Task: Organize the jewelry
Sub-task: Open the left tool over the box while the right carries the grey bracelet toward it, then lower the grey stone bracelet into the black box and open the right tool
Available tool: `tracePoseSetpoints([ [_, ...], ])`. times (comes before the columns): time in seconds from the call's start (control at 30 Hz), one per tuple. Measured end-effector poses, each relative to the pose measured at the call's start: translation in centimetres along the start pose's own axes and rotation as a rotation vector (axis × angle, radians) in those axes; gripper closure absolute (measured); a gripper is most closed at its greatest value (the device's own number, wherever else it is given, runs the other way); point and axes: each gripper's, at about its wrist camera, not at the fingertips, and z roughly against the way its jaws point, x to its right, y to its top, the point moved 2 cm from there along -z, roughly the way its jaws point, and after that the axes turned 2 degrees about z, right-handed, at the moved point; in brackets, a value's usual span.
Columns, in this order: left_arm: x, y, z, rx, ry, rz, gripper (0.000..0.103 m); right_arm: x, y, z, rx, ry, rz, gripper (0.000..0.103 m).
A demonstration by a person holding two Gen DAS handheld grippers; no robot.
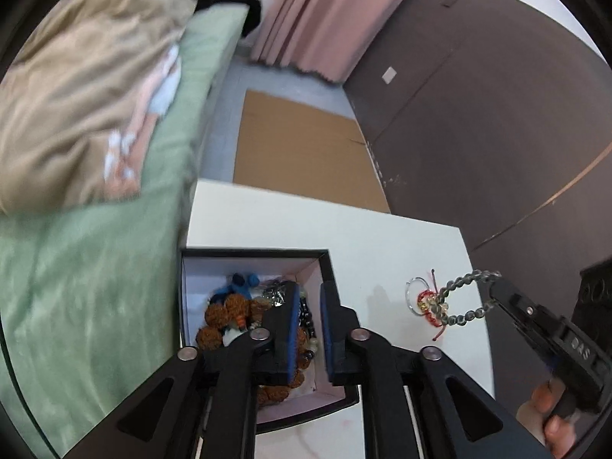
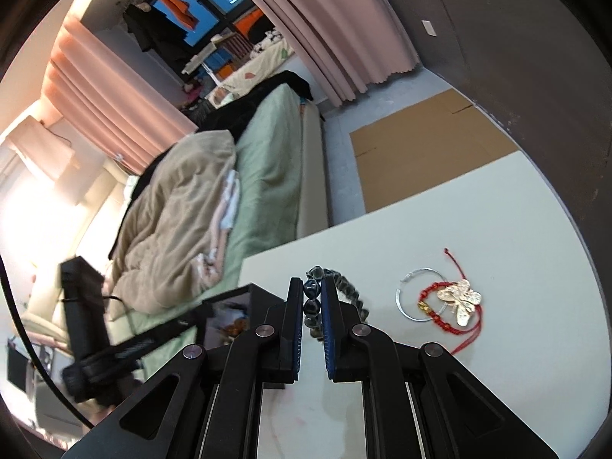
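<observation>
Green bed bears beige blanket; cardboard beside pink curtain.

Box near rim behind left tool, blanket blurred (motion)

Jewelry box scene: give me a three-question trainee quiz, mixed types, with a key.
1. True or false: the right gripper grips a dark bead bracelet.
2. Where does the silver ring lie?
A. in the box
B. on the table
C. on the bed
3. Fill in: the left gripper hovers over the ____.

Key:
1. True.
2. B: it lies on the white table with the red cord bracelet and gold butterfly.
3. box, already holding beads.
</observation>
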Motion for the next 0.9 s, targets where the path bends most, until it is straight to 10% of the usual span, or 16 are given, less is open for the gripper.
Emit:
tracePoseSetpoints([
  [0.13,-0.7,0.5,1.7,0.075,0.027,0.016,0.025,-1.5,0.0,-0.1,0.013,0.066,0.015,0.092],
  [0.2,-0.8,0.7,3.2,0.14,0.029,0.012,0.016,-2.3,0.0,-0.4,0.013,0.102,0.026,0.092],
  [0.9,-4.0,2.5,8.0,0.278,0.061,0.069,0.016,-8.7,-2.4,-7.8,-0.12,0.221,0.142,0.089],
])
